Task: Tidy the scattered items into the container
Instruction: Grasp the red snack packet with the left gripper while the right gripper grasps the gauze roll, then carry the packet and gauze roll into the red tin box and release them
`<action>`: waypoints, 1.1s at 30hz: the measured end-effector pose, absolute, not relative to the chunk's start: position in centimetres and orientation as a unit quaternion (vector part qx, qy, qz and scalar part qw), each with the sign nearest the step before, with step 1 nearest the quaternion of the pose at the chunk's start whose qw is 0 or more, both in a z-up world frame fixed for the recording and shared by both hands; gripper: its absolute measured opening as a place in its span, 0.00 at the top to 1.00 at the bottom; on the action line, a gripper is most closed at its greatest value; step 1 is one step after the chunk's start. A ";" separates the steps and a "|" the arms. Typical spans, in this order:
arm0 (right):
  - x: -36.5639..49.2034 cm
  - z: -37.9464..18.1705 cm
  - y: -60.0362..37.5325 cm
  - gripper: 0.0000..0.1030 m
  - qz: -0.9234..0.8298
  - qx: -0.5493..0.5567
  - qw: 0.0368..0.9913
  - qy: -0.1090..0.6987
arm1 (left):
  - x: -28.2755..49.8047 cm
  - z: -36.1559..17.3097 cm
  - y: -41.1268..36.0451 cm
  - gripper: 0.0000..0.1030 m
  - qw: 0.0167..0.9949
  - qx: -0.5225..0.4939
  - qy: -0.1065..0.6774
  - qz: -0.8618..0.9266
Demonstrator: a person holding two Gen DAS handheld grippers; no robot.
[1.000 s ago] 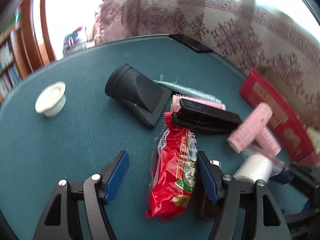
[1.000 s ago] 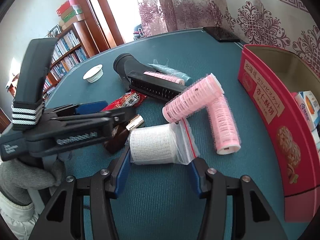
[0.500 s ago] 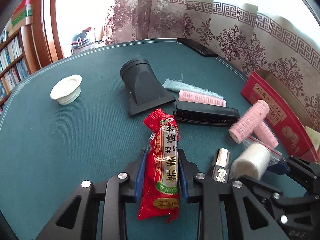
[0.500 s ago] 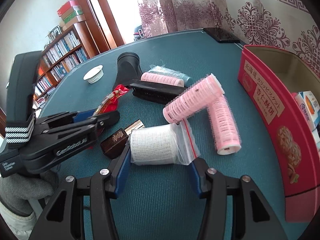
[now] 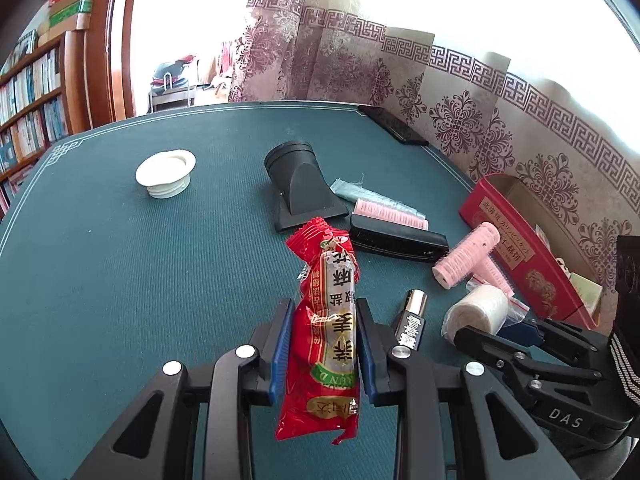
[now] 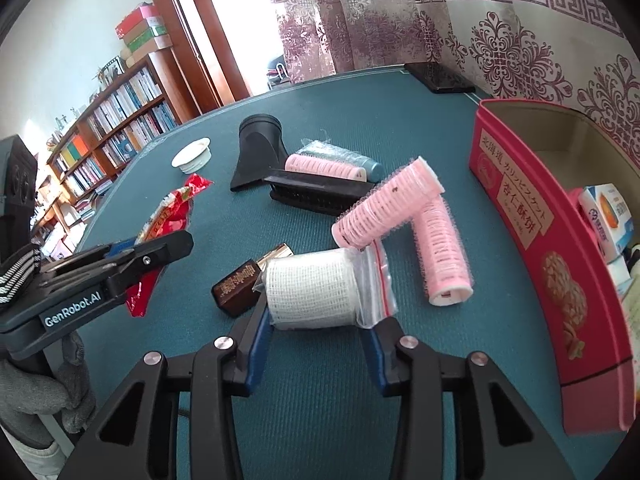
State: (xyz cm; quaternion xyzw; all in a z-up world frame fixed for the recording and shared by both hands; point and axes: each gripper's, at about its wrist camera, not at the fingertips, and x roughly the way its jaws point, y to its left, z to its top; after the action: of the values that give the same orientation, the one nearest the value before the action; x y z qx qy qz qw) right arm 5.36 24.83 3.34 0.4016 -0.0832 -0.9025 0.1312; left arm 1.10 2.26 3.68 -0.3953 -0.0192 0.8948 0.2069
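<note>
My left gripper (image 5: 322, 344) is shut on a red snack packet (image 5: 326, 312) and holds it upright, off the green table. From the right wrist view, the left gripper (image 6: 172, 242) and the red packet (image 6: 176, 204) hang to the left. My right gripper (image 6: 316, 336) sits low over a white gauze roll in a zip bag (image 6: 312, 288). Its jaws are closing, with the near end of the roll between the pads. The red tin (image 6: 520, 216) stands open at the right with small boxes (image 6: 608, 216) inside.
Two pink hair rollers (image 6: 390, 204) (image 6: 440, 252) lie crossed beside the tin. Behind them lie a black brush (image 6: 320, 192), a third pink roller (image 6: 320, 166) and a black nozzle (image 6: 256, 152). A brown tube (image 6: 240, 284) touches the roll. A white cap (image 6: 192, 154) and a phone (image 6: 438, 76) lie further back.
The left jaws closed on the red packet and lifted it clear of the table, standing it upright. The right jaws narrowed around the gauze roll; the right hand stayed in place.
</note>
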 end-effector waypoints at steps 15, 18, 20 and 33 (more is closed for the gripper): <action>8.4 9.2 31.3 0.57 -0.940 0.317 0.059 -0.114 | 2.9 6.0 4.5 0.70 0.244 -0.379 -0.023 0.892; 8.3 9.7 33.7 0.57 -0.943 0.308 0.025 -0.122 | 3.3 6.5 5.3 0.70 0.255 -0.375 -0.018 0.891; 8.2 9.9 35.1 0.57 -0.944 0.304 0.006 -0.126 | 3.6 6.7 5.8 0.70 0.261 -0.373 -0.014 0.890; 4.9 9.0 41.9 0.56 -0.934 0.318 -0.062 -0.151 | 4.3 6.7 8.3 0.70 0.278 -0.382 0.003 0.881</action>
State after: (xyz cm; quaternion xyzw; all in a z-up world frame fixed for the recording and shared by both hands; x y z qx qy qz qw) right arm 4.89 41.86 9.01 0.3178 -0.1507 -0.9341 -0.0616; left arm 4.32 8.34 6.74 -0.3821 0.0032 0.8813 0.2780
